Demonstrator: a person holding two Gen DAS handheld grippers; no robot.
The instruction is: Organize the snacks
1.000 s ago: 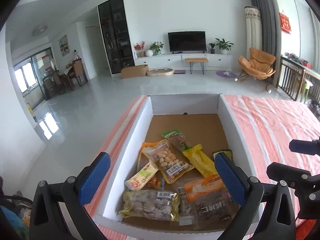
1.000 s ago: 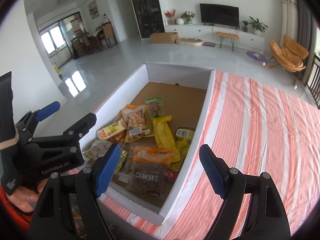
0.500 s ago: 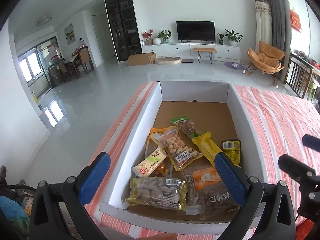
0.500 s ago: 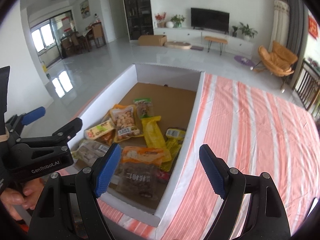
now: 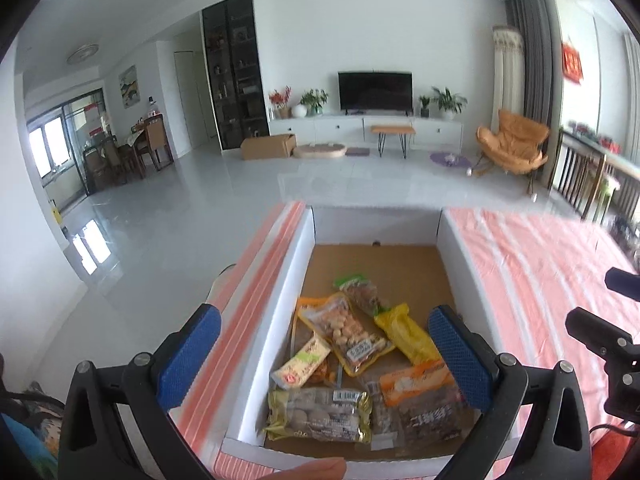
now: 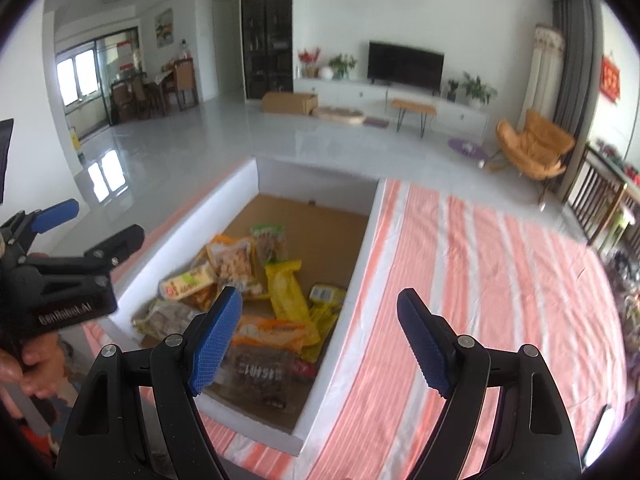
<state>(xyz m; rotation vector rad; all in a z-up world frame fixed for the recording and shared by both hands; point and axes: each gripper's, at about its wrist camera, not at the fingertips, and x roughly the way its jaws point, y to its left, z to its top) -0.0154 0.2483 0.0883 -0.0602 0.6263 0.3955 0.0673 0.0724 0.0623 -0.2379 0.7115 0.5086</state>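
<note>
Snacks [image 5: 340, 364] lie in a loose heap inside the box [image 5: 276, 320], at its near end; none is held, and the far half of the floor is bare, so the gathering looks done, though whether any neatening is left I cannot tell. Nearest, the left gripper [image 5: 324, 354] and right gripper [image 6: 320, 340] hang above the box with jaws spread wide and nothing between them; their pads [image 5: 188, 360] are blue and finely ribbed on matte black arms. Below them lie flat, glossy plastic pouches: a clear pack [image 5: 320, 410] with gold edges showing round pieces, a dark pack [image 5: 428, 408] with an orange top, a cream bar [image 5: 304, 364], a see-through nut pouch [image 5: 344, 332], a crinkled yellow sachet [image 5: 404, 334], and a green-topped pouch [image 5: 360, 288] farthest in. The box has smooth white walls and a brown cardboard floor. It sits on a cloth [image 6: 460, 280] striped orange and white, soft and slightly creased. No snack shows on the cloth as far as I can see, though its right edge is blurred.
</note>
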